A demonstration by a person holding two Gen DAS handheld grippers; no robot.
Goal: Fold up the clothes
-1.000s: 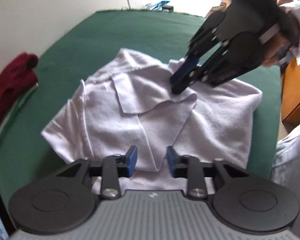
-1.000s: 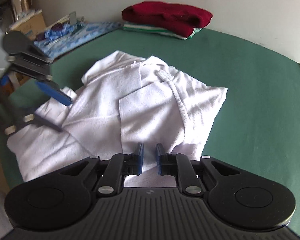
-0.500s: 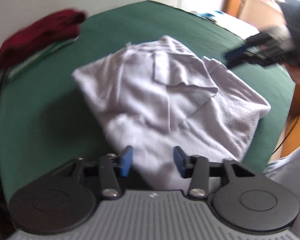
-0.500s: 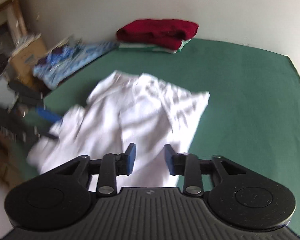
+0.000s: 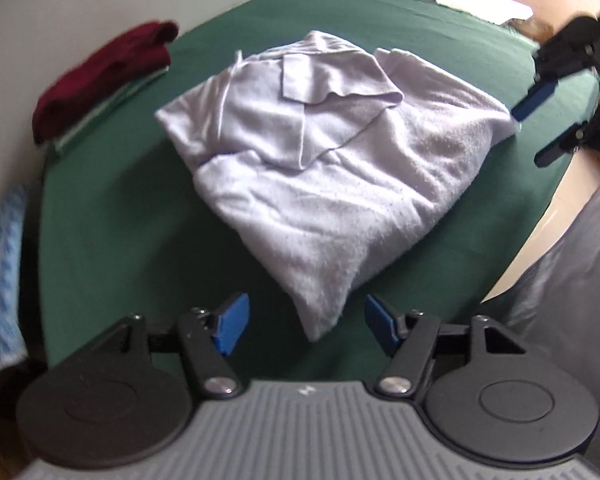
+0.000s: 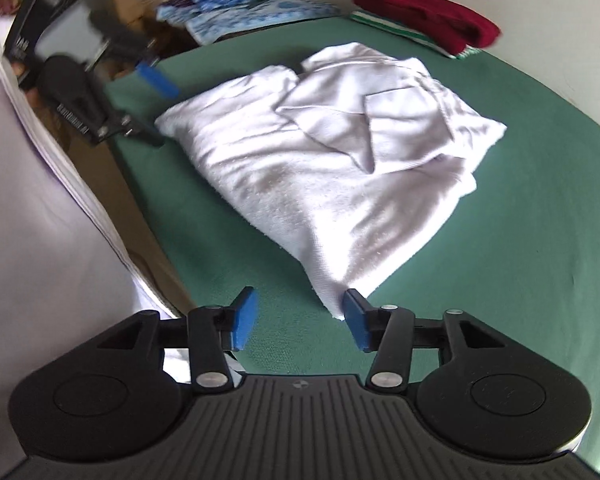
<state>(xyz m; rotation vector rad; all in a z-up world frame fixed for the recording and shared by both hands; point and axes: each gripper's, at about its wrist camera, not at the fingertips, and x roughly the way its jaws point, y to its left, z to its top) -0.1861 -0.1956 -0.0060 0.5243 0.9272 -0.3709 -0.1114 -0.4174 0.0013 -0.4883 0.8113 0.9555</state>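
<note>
On the green table (image 5: 112, 208), a folded white garment (image 5: 332, 168) is lying at the centre, with a red folded pile (image 5: 104, 80) at ten o'clock. The left tool (image 5: 304, 326) and right tool (image 6: 298, 316) are being held wide apart, each facing a near corner, gripping nothing.

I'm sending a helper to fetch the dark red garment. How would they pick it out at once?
Look at the green table, at its edge along the pale wall. There the dark red garment lies folded on top of a green and white striped one. It is the only red thing there; the white shirt lies mid-table.
</note>
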